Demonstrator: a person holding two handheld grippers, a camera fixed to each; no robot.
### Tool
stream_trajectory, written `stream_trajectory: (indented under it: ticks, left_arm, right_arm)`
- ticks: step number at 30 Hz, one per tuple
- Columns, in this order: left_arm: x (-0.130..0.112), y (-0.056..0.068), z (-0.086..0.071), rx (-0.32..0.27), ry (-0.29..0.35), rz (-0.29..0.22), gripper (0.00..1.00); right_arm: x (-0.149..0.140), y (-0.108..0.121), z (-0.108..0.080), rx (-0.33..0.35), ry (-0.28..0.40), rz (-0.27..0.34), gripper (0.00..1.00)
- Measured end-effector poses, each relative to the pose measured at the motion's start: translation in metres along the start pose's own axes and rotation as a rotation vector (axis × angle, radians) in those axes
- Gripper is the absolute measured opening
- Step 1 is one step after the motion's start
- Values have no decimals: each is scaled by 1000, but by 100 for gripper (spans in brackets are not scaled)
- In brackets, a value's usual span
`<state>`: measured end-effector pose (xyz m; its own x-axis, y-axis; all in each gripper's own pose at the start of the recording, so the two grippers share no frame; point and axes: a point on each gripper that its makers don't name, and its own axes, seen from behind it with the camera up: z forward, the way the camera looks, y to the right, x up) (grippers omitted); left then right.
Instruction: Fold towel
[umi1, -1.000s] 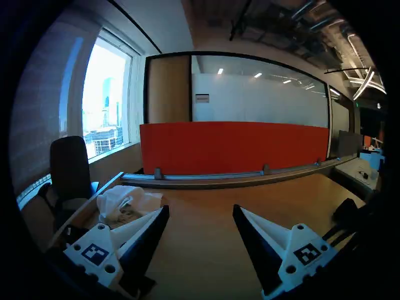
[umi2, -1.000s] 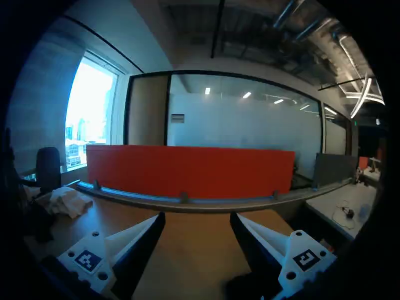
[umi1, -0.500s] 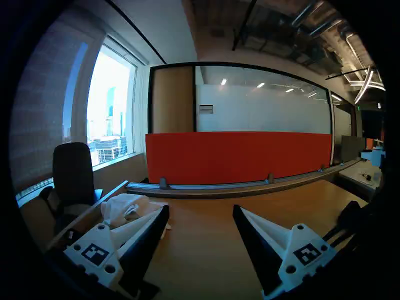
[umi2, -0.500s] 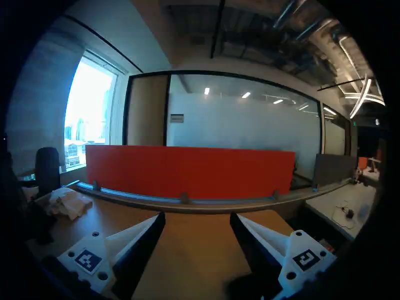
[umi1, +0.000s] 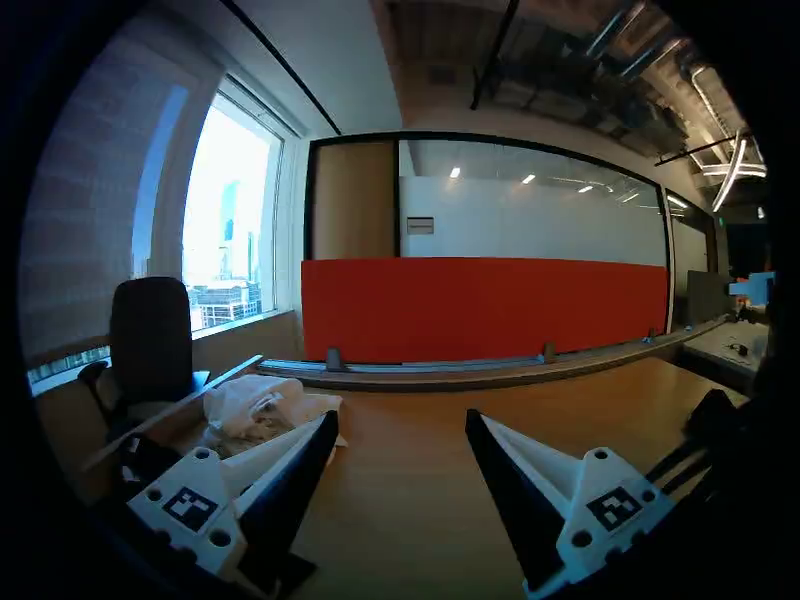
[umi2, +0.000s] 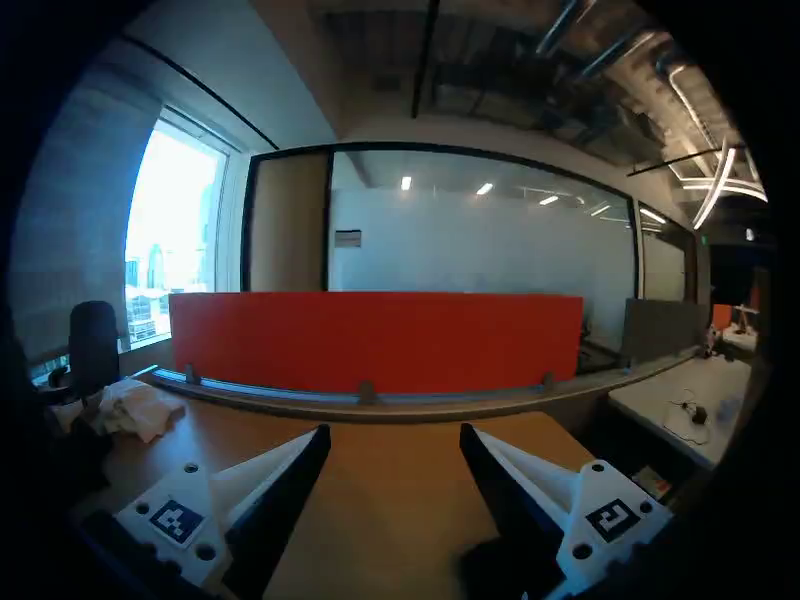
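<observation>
The left tongs pointed forward, held roughly level, their two white fingers spread wide apart; the right tongs pointed forward in the same level pose, both fingers likewise parted wide, tips well apart.

— What is the left gripper looking like?
— Its two fingers are tapering to sharp points, showing white on top and black along the inner faces. Each is carrying a black-and-white square marker ringed by small dark screw holes, sitting at seven and five o'clock.
— And the right gripper?
— It is wearing the same white wedges, black inner faces and markers.
</observation>
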<state>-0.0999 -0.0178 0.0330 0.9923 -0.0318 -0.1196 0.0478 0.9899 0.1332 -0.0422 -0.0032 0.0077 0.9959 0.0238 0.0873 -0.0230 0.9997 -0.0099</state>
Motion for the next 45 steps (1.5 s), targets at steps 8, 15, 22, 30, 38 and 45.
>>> stream_trajectory:
  ticks: [8, 15, 22, 30, 38, 45]
  left_arm:
    - [-33, 2, 0, 5, 28, -6, 94]
    - [-61, 0, 3, 10, 45, -16, 94]
    - [-86, -1, 9, 19, 50, -13, 94]
    - [-100, -3, 12, 24, 56, -16, 94]
    - [-107, -8, 14, 31, 54, -21, 94]
    - [-110, -5, 16, 32, 54, -6, 94]
  right_arm:
    - [-11, -3, 0, 2, 22, 8, 100]
    - [-29, -4, 2, 8, 35, 6, 100]
    - [-42, -8, 6, 22, 52, -5, 100]
    - [-51, -12, 11, 37, 56, 5, 100]
    - [-47, -14, 15, 42, 66, -7, 100]
    - [-49, -15, 16, 42, 69, -5, 100]
